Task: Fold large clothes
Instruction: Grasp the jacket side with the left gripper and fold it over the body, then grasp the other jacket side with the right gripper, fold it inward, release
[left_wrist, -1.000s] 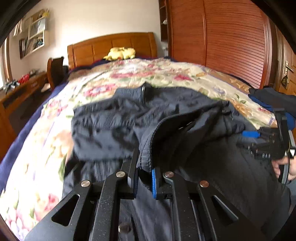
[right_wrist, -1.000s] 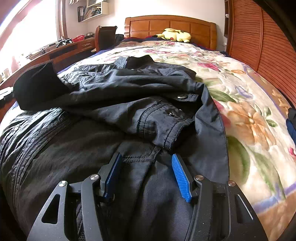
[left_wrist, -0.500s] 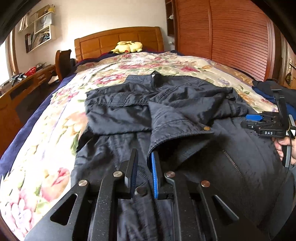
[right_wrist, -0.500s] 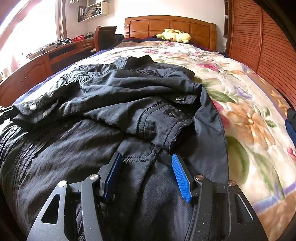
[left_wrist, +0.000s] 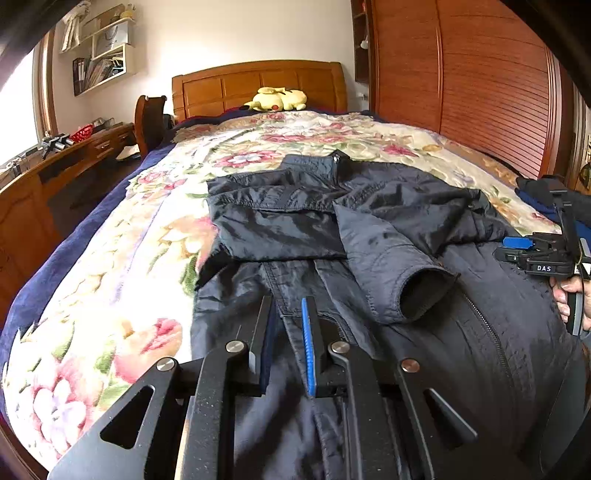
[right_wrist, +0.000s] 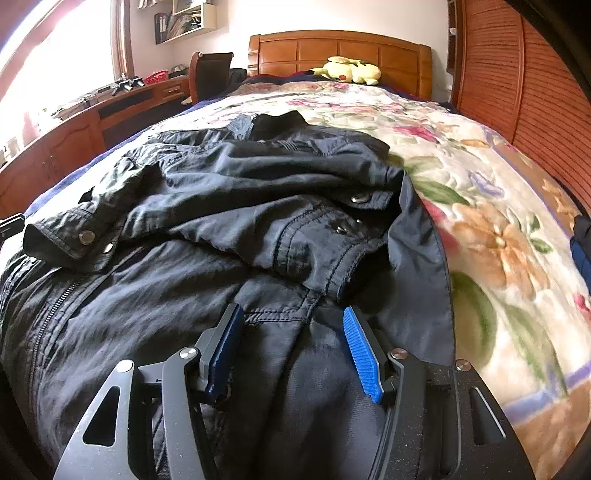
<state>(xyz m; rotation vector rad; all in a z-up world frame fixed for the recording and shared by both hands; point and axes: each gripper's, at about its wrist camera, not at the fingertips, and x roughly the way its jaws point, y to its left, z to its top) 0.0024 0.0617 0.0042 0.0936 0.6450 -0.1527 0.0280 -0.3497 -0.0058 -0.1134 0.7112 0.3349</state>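
A dark navy jacket (left_wrist: 369, 229) lies spread on the floral bed, collar toward the headboard, both sleeves folded across its front. The left sleeve's cuff (left_wrist: 424, 291) rests open on the body near the zipper. My left gripper (left_wrist: 286, 317) hovers just above the jacket's lower front, jaws a little apart and empty. In the right wrist view the jacket (right_wrist: 258, 206) fills the foreground, and my right gripper (right_wrist: 293, 332) is wide open and empty over the hem. The right gripper also shows at the right edge of the left wrist view (left_wrist: 543, 254).
The floral bedspread (left_wrist: 110, 280) extends left and beyond the jacket to a wooden headboard (left_wrist: 258, 85) with a yellow plush toy (left_wrist: 279, 99). A wooden desk (left_wrist: 44, 173) and chair stand left. A wooden wardrobe (left_wrist: 480, 88) is right. Dark clothes (left_wrist: 535, 192) lie at the right bed edge.
The left gripper let go of the left sleeve cuff, which now lies across the jacket front, and drew back with its jaws slightly apart. The right gripper stayed open in place.
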